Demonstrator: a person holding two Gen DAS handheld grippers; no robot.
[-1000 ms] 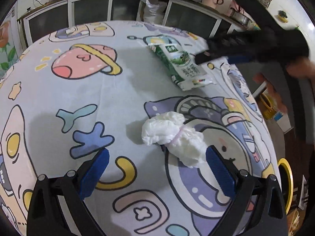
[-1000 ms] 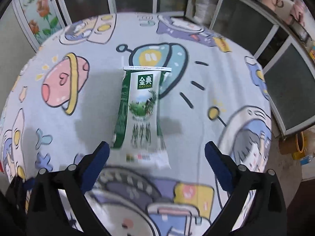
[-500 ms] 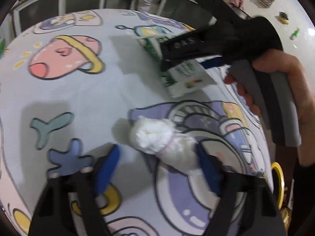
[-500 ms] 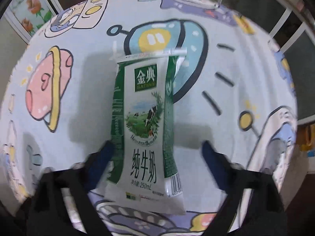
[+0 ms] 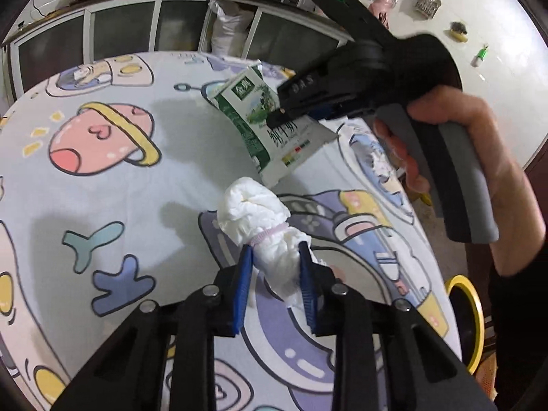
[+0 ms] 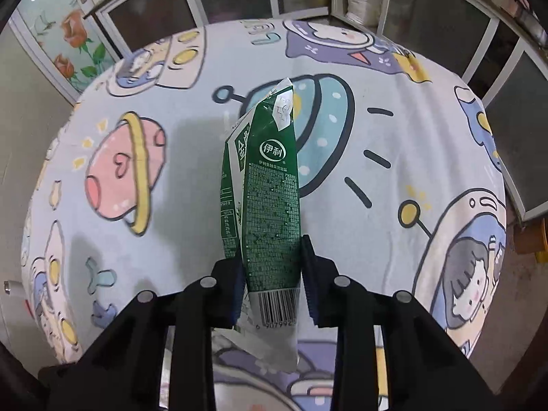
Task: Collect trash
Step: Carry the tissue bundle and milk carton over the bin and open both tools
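Note:
My left gripper (image 5: 275, 274) is shut on a white crumpled wad of tissue (image 5: 260, 226) tied with a pink band, held just above the cartoon-print tablecloth (image 5: 102, 178). My right gripper (image 6: 270, 274) is shut on the lower end of a green and white milk pouch (image 6: 270, 198), which is lifted and tilted off the cloth. In the left wrist view the right gripper (image 5: 291, 116) shows at upper right, held by a hand, with the pouch (image 5: 260, 126) in it.
The round table's edge (image 5: 428, 246) runs close on the right, with a yellow-rimmed bin (image 5: 469, 315) on the floor beyond it. Glass-fronted cabinets (image 6: 239, 0) stand behind the table. A white sack (image 5: 226, 30) leans there.
Both grippers have gone from open to shut. The left one closed on the tissue wad and the right one closed on the milk pouch, and both things have risen off the cloth.

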